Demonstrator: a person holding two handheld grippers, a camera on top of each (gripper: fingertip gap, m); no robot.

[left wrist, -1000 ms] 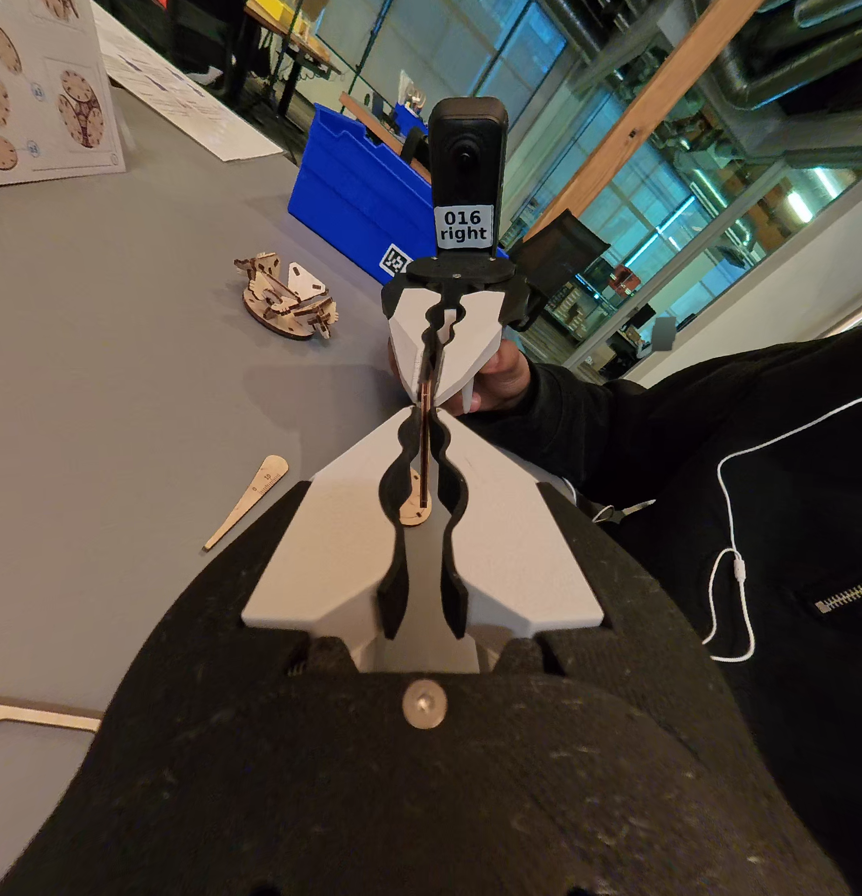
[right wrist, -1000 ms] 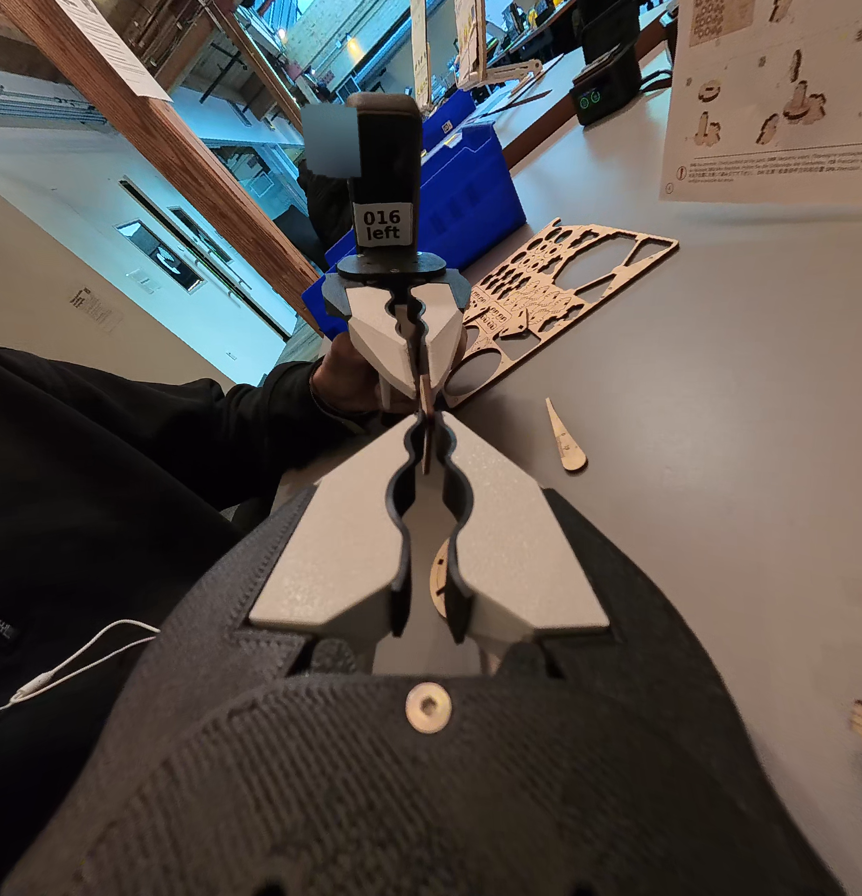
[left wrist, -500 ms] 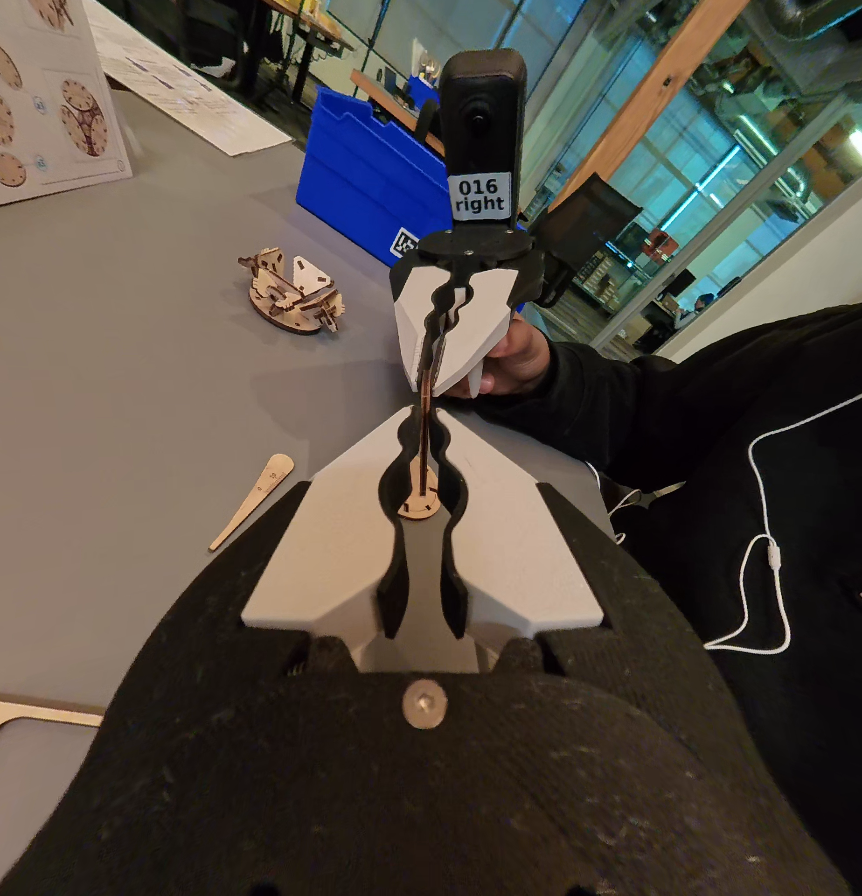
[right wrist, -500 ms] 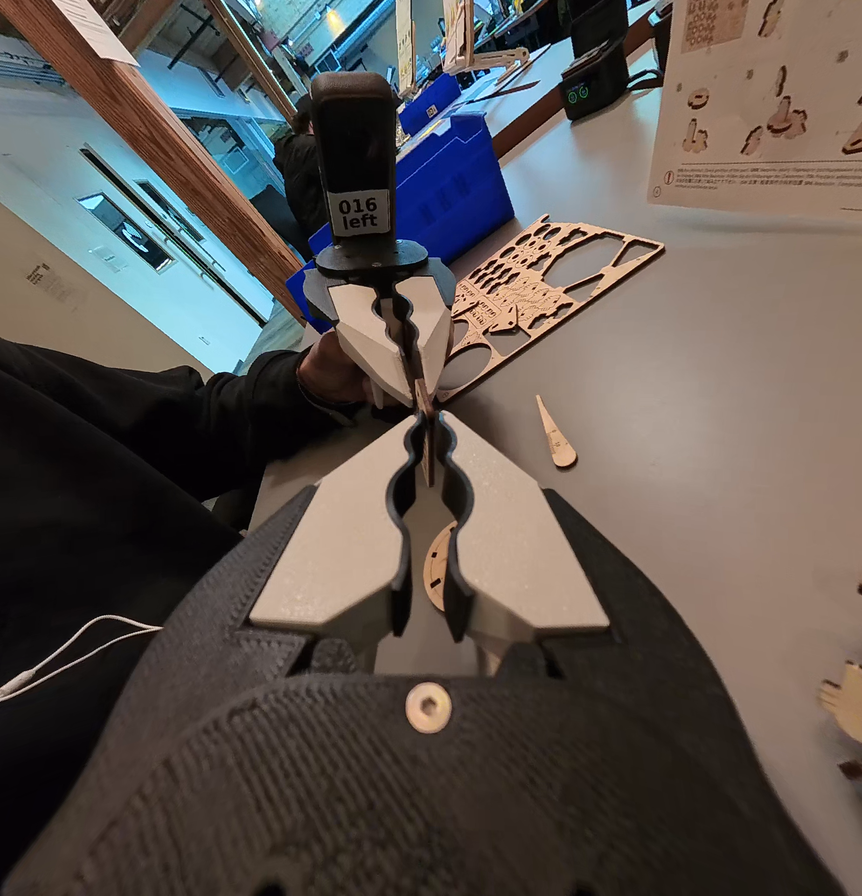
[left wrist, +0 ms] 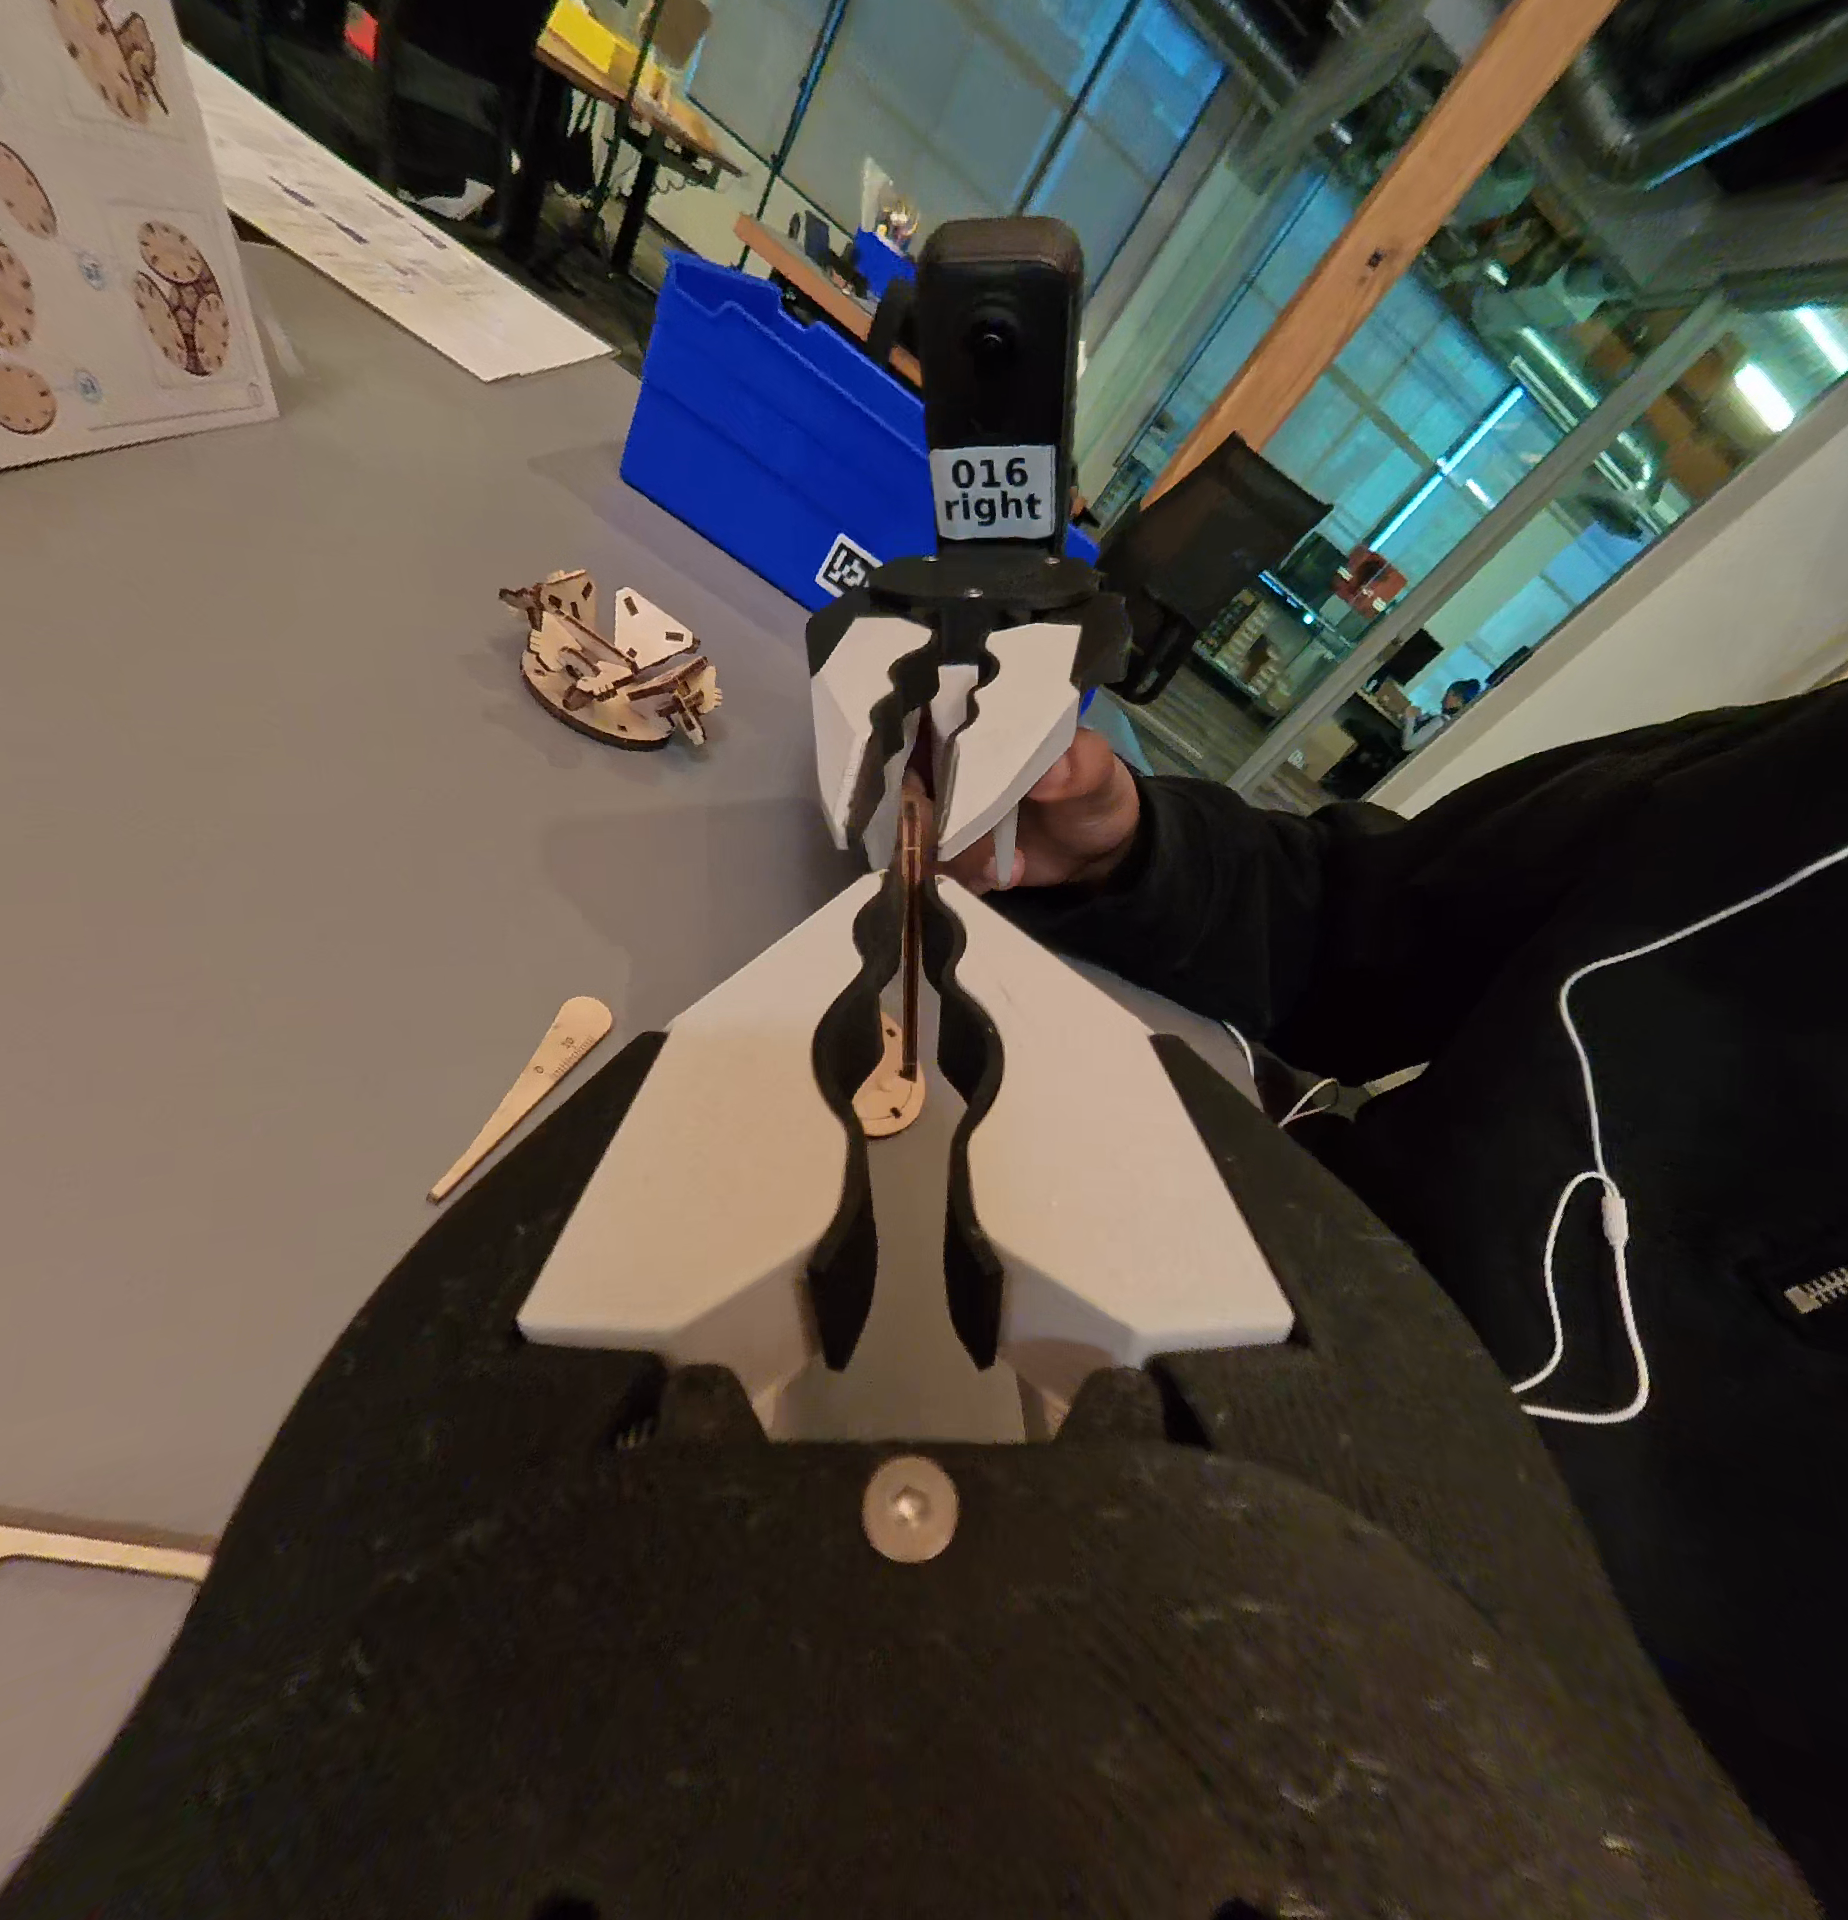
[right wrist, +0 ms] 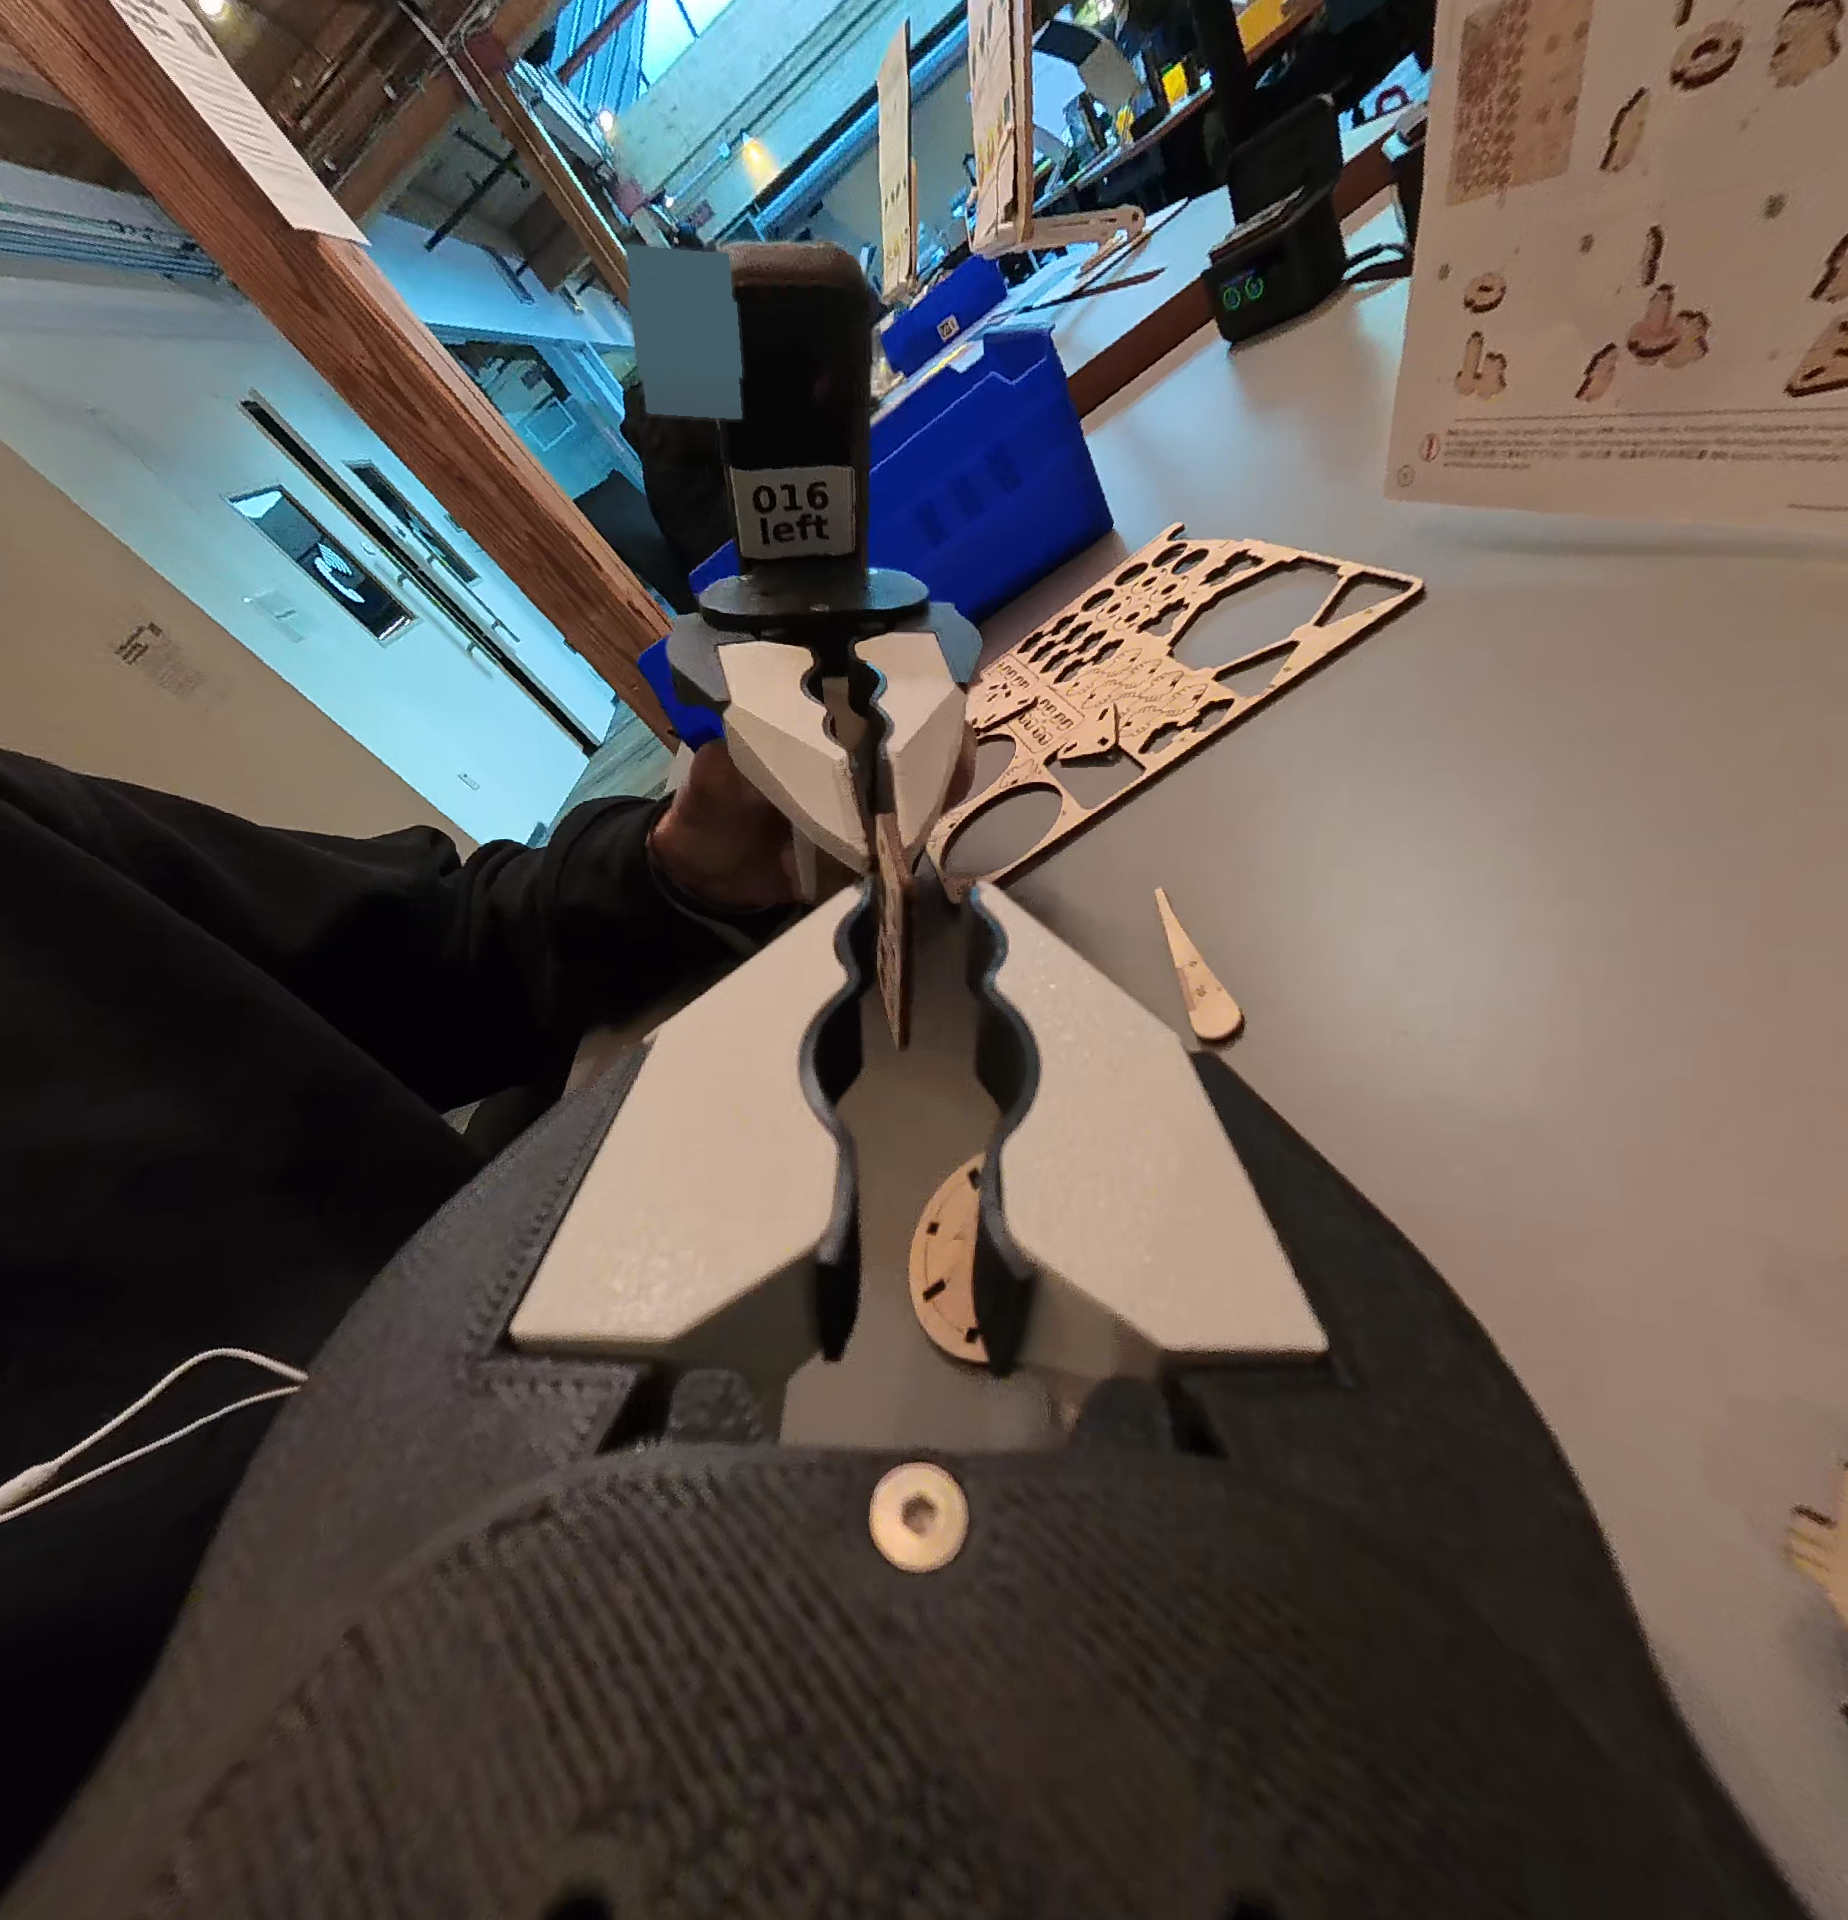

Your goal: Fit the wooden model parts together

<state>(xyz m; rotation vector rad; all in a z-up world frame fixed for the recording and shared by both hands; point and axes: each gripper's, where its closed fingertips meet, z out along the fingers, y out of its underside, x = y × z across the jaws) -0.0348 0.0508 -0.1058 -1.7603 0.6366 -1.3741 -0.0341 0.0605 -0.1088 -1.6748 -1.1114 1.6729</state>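
— Plywood piece (left wrist: 912,935), thin and edge-on, clamped upright in the left gripper (left wrist: 909,904) above the grey table (left wrist: 276,935)?
— Yes; the right gripper (right wrist: 915,914) faces it tip to tip, fingers parted around the piece, pads clear.

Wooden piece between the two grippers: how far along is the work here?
Looks done: a part-built wooden model stands on the table. In hand: the left gripper is shut on the thin wooden piece; the right gripper is open around it, not pressing. Seemingly left: a wooden stick and a disc lie loose.
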